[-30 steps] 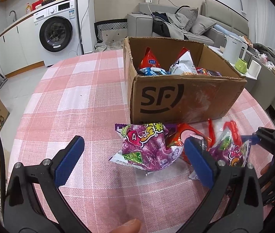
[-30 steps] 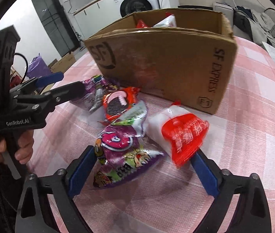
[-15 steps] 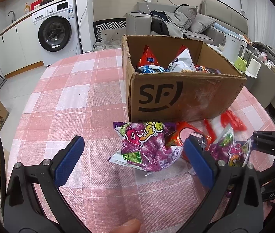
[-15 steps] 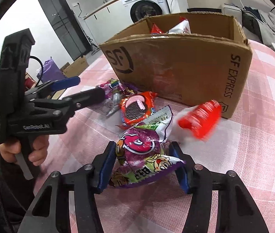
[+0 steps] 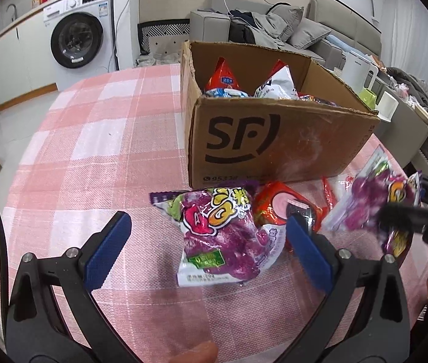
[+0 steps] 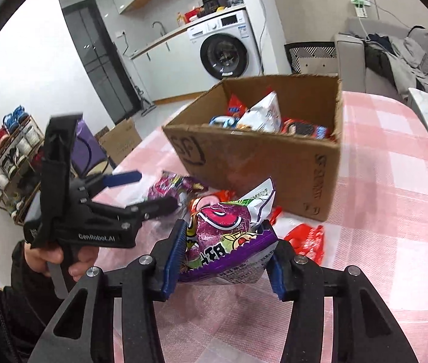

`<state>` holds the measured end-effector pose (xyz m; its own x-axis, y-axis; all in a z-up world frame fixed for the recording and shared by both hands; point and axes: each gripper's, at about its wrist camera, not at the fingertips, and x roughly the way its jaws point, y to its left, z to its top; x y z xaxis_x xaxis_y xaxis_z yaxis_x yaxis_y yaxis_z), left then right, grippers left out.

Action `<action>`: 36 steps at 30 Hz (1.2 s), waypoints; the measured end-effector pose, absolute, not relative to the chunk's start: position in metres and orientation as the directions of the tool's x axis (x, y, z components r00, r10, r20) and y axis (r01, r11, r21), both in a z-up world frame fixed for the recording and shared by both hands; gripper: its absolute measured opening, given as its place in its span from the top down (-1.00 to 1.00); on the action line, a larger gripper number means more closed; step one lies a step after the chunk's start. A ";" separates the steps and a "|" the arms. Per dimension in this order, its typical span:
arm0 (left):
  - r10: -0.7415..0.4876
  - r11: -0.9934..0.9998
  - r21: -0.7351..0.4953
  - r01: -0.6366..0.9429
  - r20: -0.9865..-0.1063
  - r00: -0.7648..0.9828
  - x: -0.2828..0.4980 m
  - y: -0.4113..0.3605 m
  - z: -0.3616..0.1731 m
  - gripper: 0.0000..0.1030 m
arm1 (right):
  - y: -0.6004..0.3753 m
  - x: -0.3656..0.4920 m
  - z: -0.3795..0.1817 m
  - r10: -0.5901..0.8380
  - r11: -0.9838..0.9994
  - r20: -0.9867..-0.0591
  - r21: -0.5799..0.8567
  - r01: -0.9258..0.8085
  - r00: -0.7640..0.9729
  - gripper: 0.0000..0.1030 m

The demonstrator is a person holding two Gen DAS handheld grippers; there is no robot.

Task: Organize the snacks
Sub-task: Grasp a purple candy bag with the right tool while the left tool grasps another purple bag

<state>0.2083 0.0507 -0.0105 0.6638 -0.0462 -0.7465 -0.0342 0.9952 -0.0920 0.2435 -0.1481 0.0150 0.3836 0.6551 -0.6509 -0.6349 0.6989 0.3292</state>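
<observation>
My right gripper (image 6: 224, 251) is closing its jaws on a purple snack bag (image 6: 226, 220), whose sides the blue pads squeeze, and it hangs just above the pink checked tablecloth (image 6: 380, 199). The same bag (image 5: 377, 199) shows at the right of the left wrist view. My left gripper (image 5: 206, 224) stands open over a second purple bag (image 5: 226, 236) that lies on the cloth. Beside that bag is a red cookie pack (image 5: 286, 211), and a red packet (image 6: 307, 239) lies near the box corner. The open cardboard box (image 5: 274, 139) holds several snack bags.
The round table drops off at the left and near edges. Beyond it are a washing machine (image 5: 77, 39), a grey sofa (image 5: 274, 24) and a white kettle (image 5: 359, 66). A shoe rack (image 6: 5, 151) and a floor carton (image 6: 120, 139) stand by the wall.
My right gripper went from wide open around the purple bag to pinching it, then rose with it off the cloth. The red packet slid aside. My left gripper stayed open and nearly still.
</observation>
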 end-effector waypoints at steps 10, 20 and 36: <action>-0.189 0.973 -0.230 0.019 -0.750 0.634 0.216 0.056 -0.025 -0.43 | -0.163 0.249 0.016 0.658 0.710 -0.639 0.351 -0.611 0.398 0.06; -0.204 0.974 -0.221 0.059 -0.721 0.662 0.218 0.050 -0.022 0.23 | -0.169 0.247 0.018 0.661 0.712 -0.630 0.356 -0.605 0.408 0.06; -0.187 0.976 -0.214 0.035 -0.749 0.636 0.217 0.058 -0.019 0.06 | -0.170 0.243 0.021 0.661 0.712 -0.629 0.353 -0.607 0.409 0.06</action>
<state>0.2166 0.0576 -0.0192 0.6357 -0.1867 -0.7490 0.0351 0.9763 -0.2135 0.2435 -0.1701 0.0206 0.4094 0.6609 -0.6289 -0.6070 0.7120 0.3531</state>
